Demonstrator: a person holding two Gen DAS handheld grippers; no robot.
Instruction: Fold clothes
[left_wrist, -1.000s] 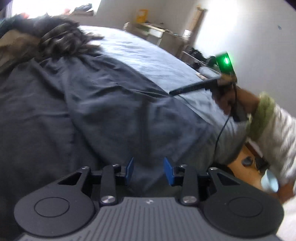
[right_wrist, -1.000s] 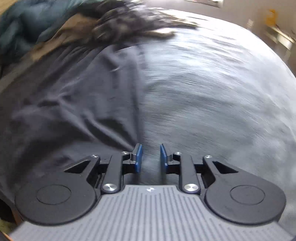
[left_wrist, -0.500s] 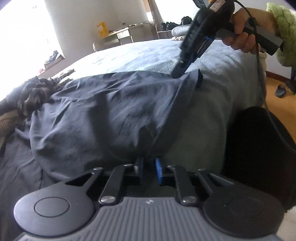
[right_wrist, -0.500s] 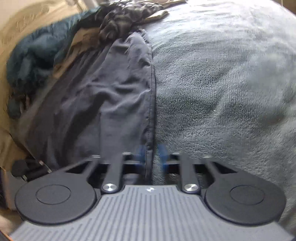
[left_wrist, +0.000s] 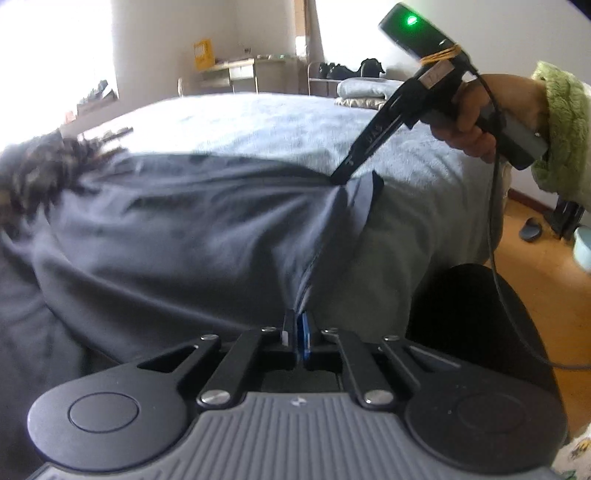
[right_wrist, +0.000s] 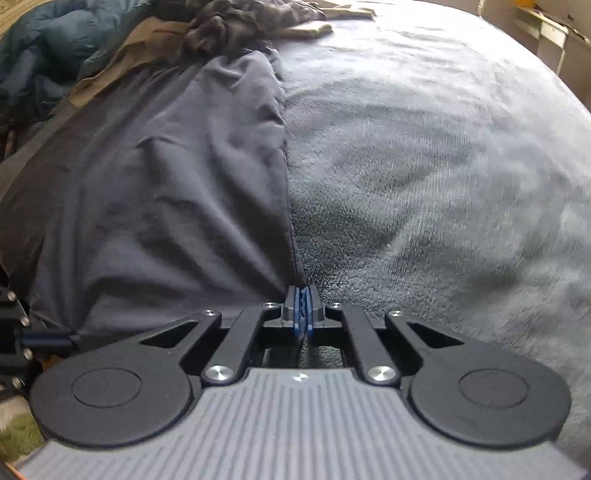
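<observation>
A dark navy garment (left_wrist: 184, 229) lies spread on a bed with a grey-blue fleece blanket (left_wrist: 258, 122). My left gripper (left_wrist: 297, 332) is shut on the garment's near edge, and the cloth runs up from between its blue pads. In the same view my right gripper (left_wrist: 340, 179), held by a hand in a green sleeve, pinches the far corner of that edge. The right wrist view has the right gripper (right_wrist: 303, 310) shut on the hem of the garment (right_wrist: 177, 192), with the blanket (right_wrist: 424, 166) to its right.
A pile of other clothes lies at the garment's far end: a dark patterned piece (right_wrist: 236, 26), a tan cloth (right_wrist: 140, 48) and a teal quilted item (right_wrist: 44, 66). Beside the bed are a black round seat (left_wrist: 480, 314), wooden floor (left_wrist: 546, 266) and a slipper (left_wrist: 530, 229).
Both grippers were open above the garment a second ago. They have come down to its edge and shut on it. Over the last half second they have hardly moved.
</observation>
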